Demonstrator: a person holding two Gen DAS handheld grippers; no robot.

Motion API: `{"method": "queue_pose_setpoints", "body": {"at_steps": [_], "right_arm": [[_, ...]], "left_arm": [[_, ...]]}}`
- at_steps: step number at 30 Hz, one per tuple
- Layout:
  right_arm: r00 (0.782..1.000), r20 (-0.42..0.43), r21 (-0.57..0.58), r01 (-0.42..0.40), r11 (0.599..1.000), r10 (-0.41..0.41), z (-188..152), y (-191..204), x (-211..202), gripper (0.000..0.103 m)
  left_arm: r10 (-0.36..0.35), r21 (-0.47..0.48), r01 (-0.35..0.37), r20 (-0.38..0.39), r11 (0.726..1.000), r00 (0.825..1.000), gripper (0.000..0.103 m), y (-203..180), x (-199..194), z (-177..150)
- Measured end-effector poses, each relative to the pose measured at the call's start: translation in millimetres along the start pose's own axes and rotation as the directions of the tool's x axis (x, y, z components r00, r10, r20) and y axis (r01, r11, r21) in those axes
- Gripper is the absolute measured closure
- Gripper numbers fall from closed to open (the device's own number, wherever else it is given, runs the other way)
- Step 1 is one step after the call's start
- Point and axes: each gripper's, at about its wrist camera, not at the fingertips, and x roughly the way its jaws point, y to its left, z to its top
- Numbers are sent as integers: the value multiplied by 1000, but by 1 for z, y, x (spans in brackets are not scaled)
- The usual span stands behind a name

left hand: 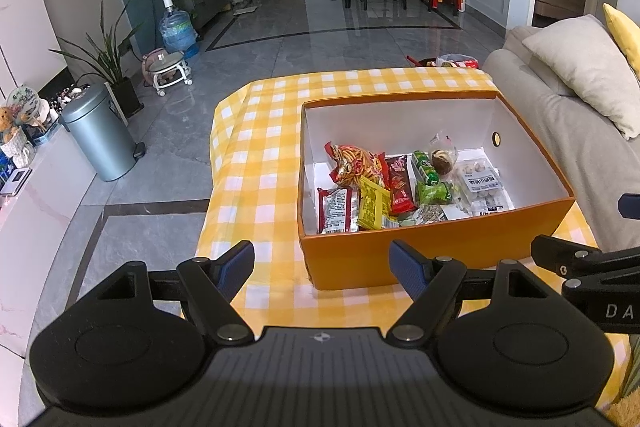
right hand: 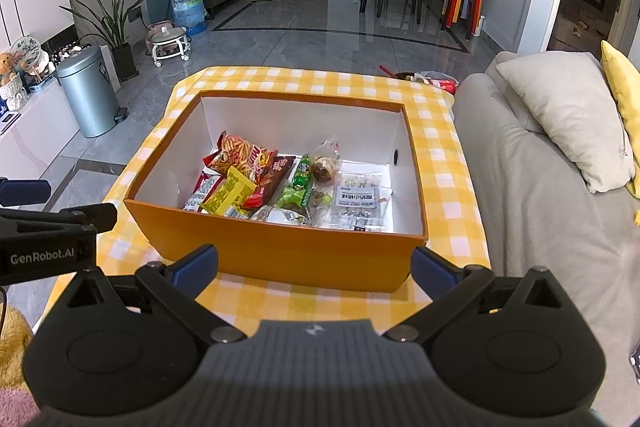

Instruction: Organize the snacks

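An orange cardboard box (left hand: 432, 247) (right hand: 280, 251) with a white inside stands on the yellow checked tablecloth (left hand: 256, 163) (right hand: 304, 83). Several snack packets lie in it: an orange stick-snack bag (left hand: 354, 165) (right hand: 240, 157), a yellow packet (left hand: 372, 205) (right hand: 228, 193), green packets (left hand: 430, 183) (right hand: 298, 187), a clear pack with a white label (left hand: 480, 187) (right hand: 358, 201). My left gripper (left hand: 326, 267) hovers open just before the box's near left corner, nothing between its fingers. My right gripper (right hand: 314, 267) is open in front of the box's near wall, also holding nothing.
A grey sofa (right hand: 540, 195) with pillows runs along the right of the table. A metal bin (left hand: 100, 135), plants and a water jug stand on the floor to the left. Beyond the table's far edge sit a red-handled item and a wrapped package (right hand: 436, 79).
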Motion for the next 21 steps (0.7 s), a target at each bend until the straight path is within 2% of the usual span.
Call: {"method": "queue_pose_setpoints", "body": {"at_steps": [21], "right_arm": [[1000, -2, 4, -2, 1000, 2, 0, -1, -5, 4]], "left_arm": [[7, -10, -7, -1, 1000, 1000, 13, 0, -6, 0]]}}
